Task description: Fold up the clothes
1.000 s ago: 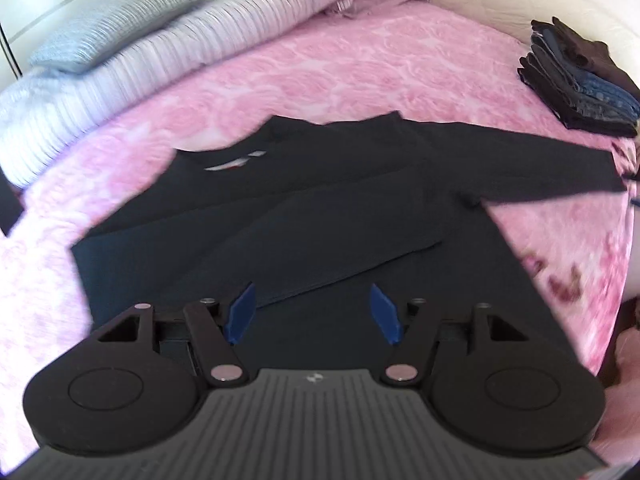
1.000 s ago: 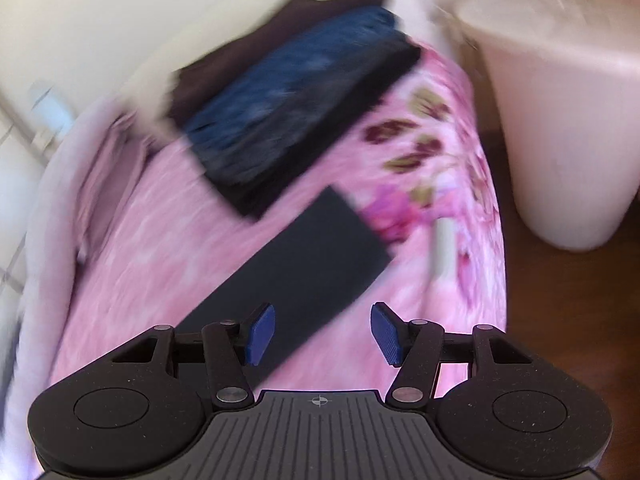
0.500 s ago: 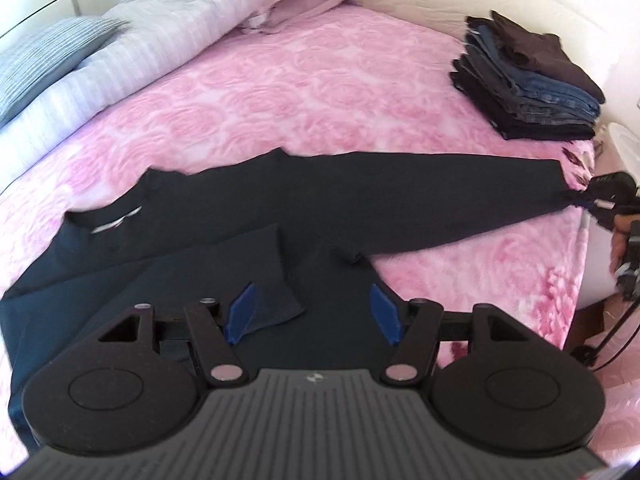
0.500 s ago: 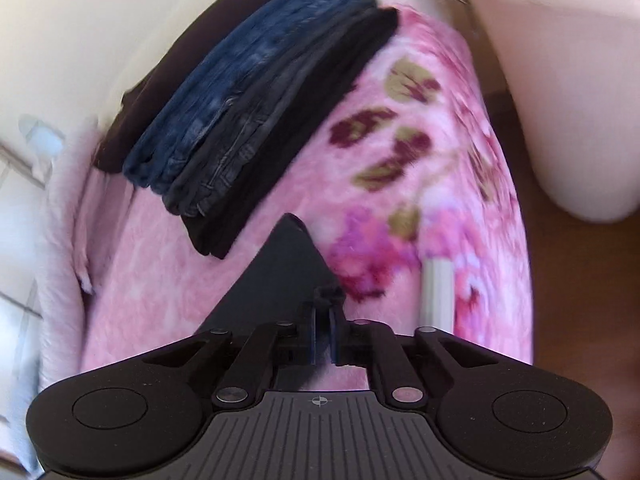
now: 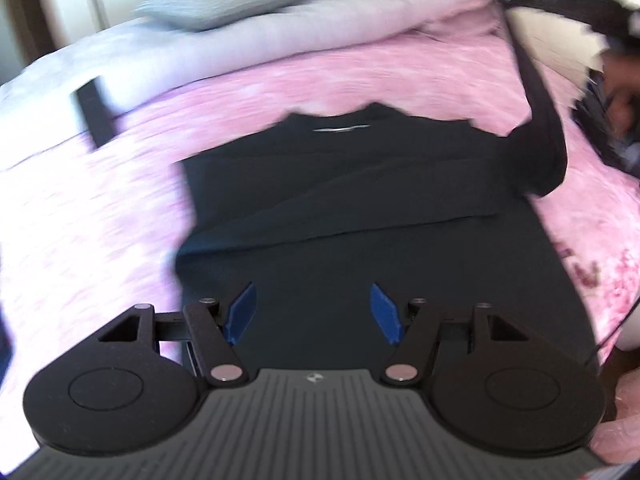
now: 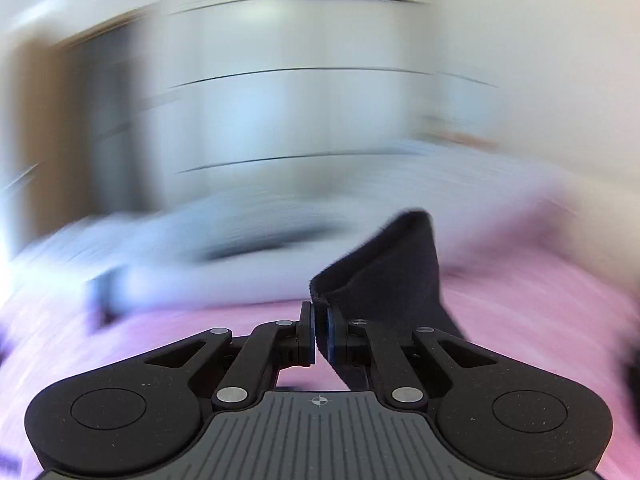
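A black long-sleeved shirt point(image 5: 340, 208) lies flat on the pink bedspread point(image 5: 280, 92), collar away from me, one sleeve folded across its chest. My left gripper point(image 5: 316, 312) hovers open over the shirt's lower part, nothing between its blue pads. The other sleeve point(image 5: 536, 120) rises off the bed at the right, pulled up toward the top right corner. In the right wrist view, my right gripper point(image 6: 319, 332) is shut on that sleeve's cuff point(image 6: 384, 272), which sticks up past the fingers. That view is heavily blurred.
A grey pillow point(image 5: 224, 0) and a pale duvet point(image 5: 240, 48) lie along the far side of the bed. A dark strap-like strip point(image 5: 94, 112) lies at the left. A person's hand point(image 5: 624, 436) shows at the lower right edge. Pale wardrobe fronts point(image 6: 280, 100) fill the right wrist view.
My right gripper has lifted the sleeve cuff off the bed and swung it up and inward, its view turning from the jeans stack to the wardrobe. My left gripper has swung back over the shirt.
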The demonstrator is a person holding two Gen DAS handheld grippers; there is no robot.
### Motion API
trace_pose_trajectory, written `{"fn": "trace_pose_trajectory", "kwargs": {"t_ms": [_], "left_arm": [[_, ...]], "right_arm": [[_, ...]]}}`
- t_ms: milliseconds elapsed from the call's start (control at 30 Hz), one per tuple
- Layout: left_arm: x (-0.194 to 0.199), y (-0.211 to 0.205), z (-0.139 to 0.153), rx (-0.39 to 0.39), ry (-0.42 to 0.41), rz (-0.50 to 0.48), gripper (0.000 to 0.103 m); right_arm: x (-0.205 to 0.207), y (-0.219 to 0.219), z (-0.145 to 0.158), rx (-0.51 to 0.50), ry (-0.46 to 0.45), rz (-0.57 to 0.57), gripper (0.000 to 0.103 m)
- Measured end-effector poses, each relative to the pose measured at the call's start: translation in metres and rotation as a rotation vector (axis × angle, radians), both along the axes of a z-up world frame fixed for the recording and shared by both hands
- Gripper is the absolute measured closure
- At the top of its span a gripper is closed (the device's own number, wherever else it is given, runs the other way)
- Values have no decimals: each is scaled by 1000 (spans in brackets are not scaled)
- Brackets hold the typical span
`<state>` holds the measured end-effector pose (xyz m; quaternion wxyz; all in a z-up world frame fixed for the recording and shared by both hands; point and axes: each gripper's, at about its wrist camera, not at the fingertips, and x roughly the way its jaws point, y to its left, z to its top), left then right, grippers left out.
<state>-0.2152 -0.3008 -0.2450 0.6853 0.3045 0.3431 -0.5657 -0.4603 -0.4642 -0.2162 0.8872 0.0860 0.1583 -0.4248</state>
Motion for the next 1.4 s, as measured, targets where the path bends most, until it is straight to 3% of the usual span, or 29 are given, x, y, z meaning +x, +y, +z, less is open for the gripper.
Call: {"fn": "trace_pose_trajectory", "kwargs": {"t_ms": [100,233,400,533,567,633,667,700,833,967,1100,1233,1300,1400], "left_arm": [[48,33,-2,14,-16,64,43],[96,65,-7,19,-23,121,43],[125,76,-25,40,4,158,43],[122,42,-29,7,21,102,43],[120,33,-30,-1,25,87,43],[118,15,-33,-19,33,57,43],[116,2,-33,-32,38,38,43],[114,-12,-36,-44,43,18,43],[102,-66,-58,-62,76,-48,43],[91,-116,-84,-67,115,-106,43],[93,-147,-114,-83,233,-104,43],[92,-154,-142,-17,203,-94,43],[85,-151,-136,16,141,-110,43],[82,-129,-107,27,91,-76,43]], "right_arm": [[106,39,-66,92,111,222,98],[169,60,-140,193,251,298,98],[182,56,-155,240,294,296,97],[184,49,-145,283,312,361,97],[184,51,-141,289,326,380,92],[173,58,-130,276,321,416,56],[165,61,-124,269,310,425,26],[155,62,-120,268,304,420,16],[110,57,-117,304,322,346,17],[45,27,-132,372,320,159,17],[-30,-24,-150,493,168,-77,17],[-86,-61,-177,654,35,-217,17],[-103,-66,-177,697,17,-235,17],[-118,-56,-157,684,45,-202,17]]}}
